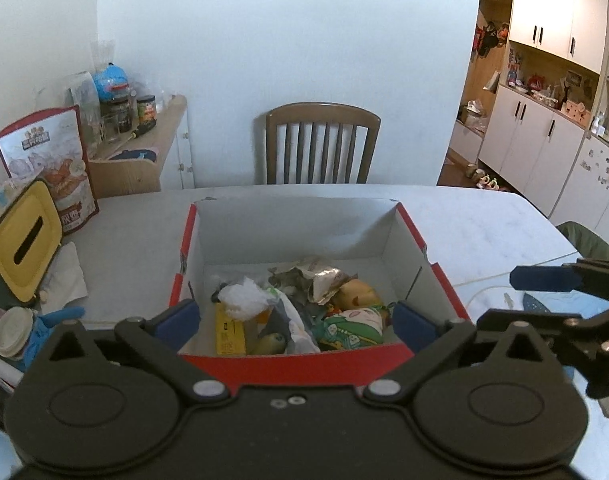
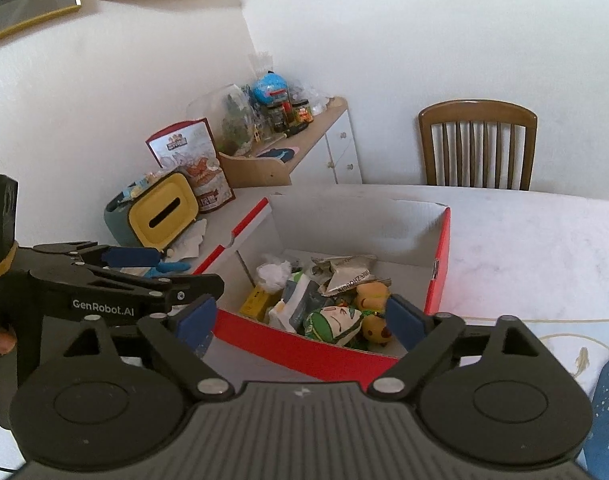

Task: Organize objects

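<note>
A red cardboard box with a white interior [image 1: 416,236] is seen at the centre of both views, resting open on a pale marbled tabletop [image 1: 484,216]; its contents are heaped against the near wall. Within the heap, a crumpled white plastic wrapper [image 1: 242,298], a flat yellow carton [image 1: 229,334], a creased silver foil packet [image 1: 324,276], a green-and-white cartoon plush figure [image 1: 350,326] and a yellow plush toy [image 1: 358,294] are identified; the items touch and partly overlap.

The left gripper [image 1: 296,320] is shown at the bottom centre of the left wrist view, above the near rim of the box; its blue-padded jaws are spread wide and nothing is held between them. The right gripper [image 2: 300,320] is shown at the bottom centre of the right wrist view, likewise above the near rim; its jaws are spread wide and empty.

A yellow-lidded tissue holder [image 2: 164,210] and an upright printed snack pouch [image 2: 196,164] are located left of the box; a brown wooden chair [image 1: 322,142] stands behind the table.
</note>
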`<state>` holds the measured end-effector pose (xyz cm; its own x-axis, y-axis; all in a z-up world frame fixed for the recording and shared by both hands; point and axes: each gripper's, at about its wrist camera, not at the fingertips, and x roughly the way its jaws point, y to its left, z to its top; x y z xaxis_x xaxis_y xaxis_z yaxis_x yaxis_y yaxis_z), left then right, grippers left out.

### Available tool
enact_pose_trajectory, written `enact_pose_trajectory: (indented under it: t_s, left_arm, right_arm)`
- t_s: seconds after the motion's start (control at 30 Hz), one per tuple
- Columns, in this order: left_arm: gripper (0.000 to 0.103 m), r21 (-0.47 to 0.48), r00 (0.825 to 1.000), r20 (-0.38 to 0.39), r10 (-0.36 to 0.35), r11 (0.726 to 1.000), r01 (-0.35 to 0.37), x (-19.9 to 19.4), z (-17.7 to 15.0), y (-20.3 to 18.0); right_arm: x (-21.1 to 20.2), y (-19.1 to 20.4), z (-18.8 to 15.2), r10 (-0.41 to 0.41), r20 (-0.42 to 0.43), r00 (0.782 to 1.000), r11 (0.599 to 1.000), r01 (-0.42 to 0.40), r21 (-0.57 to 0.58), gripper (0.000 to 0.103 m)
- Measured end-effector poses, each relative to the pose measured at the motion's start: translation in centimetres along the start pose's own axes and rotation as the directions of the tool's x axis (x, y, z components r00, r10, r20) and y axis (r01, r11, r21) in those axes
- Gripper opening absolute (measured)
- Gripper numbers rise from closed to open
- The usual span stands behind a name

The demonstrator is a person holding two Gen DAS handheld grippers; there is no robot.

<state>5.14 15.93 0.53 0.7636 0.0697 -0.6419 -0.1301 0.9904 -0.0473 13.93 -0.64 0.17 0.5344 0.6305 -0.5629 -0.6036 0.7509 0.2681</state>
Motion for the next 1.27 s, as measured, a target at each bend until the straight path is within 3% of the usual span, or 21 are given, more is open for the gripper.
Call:
enact_pose_trajectory:
  t_s: [0.27,0.9,1.27]
  left_arm:
    - [0.103,0.005,1.000,0.001,-0.023,1.000,0.023,-0.7,-0.4,-0.6]
    - [0.103,0.037,1.000,0.014,0.022,0.999,-0.023,-1.7,-0.7,-1.9]
    - [0.103,0.014,1.000,-0.022,0.013,1.000,-0.012,-1.0,-0.6,-3.2]
  right_arm:
    - [-0.7,-0.1,-0.3,0.004,0.024,1.000,1.000,-0.004,0.024,0.101]
    - [-1.9,0.1,-1.1,-0.044,0.052,0.998,0.999,0.044,0.000,0.103]
    - [-3.4,-2.7,-2.0,-0.081,0.051,0.995,0.996,0.079,0.032,0.103]
